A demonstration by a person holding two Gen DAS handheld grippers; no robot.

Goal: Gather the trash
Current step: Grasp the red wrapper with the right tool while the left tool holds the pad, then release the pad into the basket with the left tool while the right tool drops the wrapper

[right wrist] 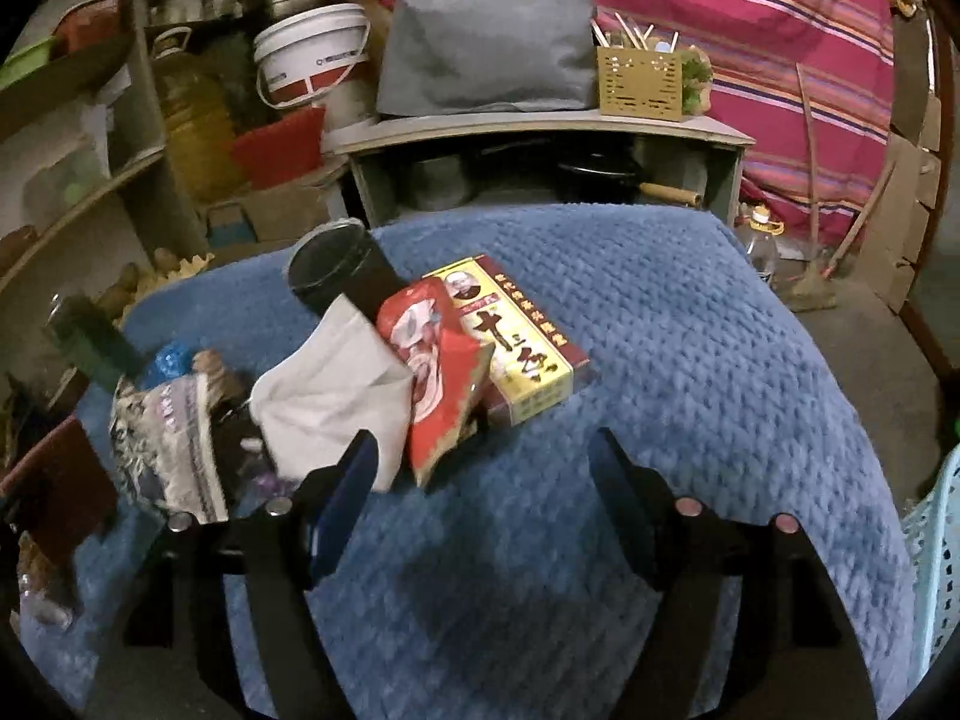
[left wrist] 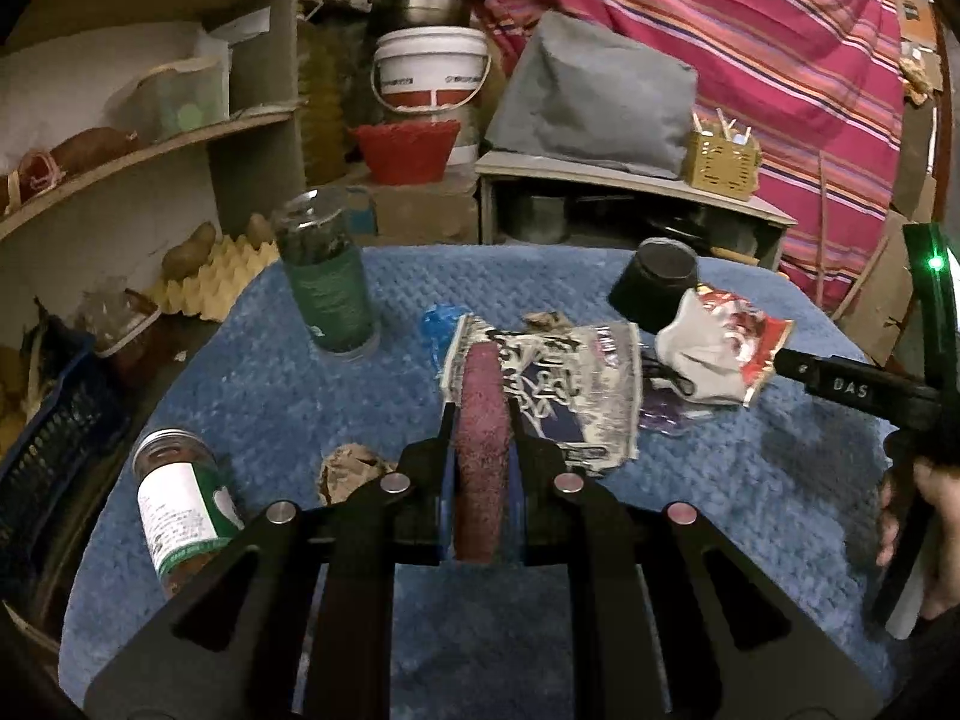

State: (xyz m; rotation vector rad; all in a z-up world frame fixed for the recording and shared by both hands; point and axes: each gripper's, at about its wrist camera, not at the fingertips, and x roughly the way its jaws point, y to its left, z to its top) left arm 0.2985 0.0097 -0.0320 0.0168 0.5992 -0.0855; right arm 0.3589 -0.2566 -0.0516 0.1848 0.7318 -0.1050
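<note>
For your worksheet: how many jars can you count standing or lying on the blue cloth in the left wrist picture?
2. An upright green jar stands at the far left of the cloth; a jar with a white and green label lies on its side near left. Others may be hidden.

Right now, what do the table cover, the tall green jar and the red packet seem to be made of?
Table cover: soft blue plush fabric, a matte, knobbly woven-looking texture.
Tall green jar: probably clear glass or hard plastic, since the top is see-through and shiny, with a green label around it.
Red packet: likely thin foil-lined plastic film, glossy and creased, with a pale, silvery inside showing where it is torn open.
</note>
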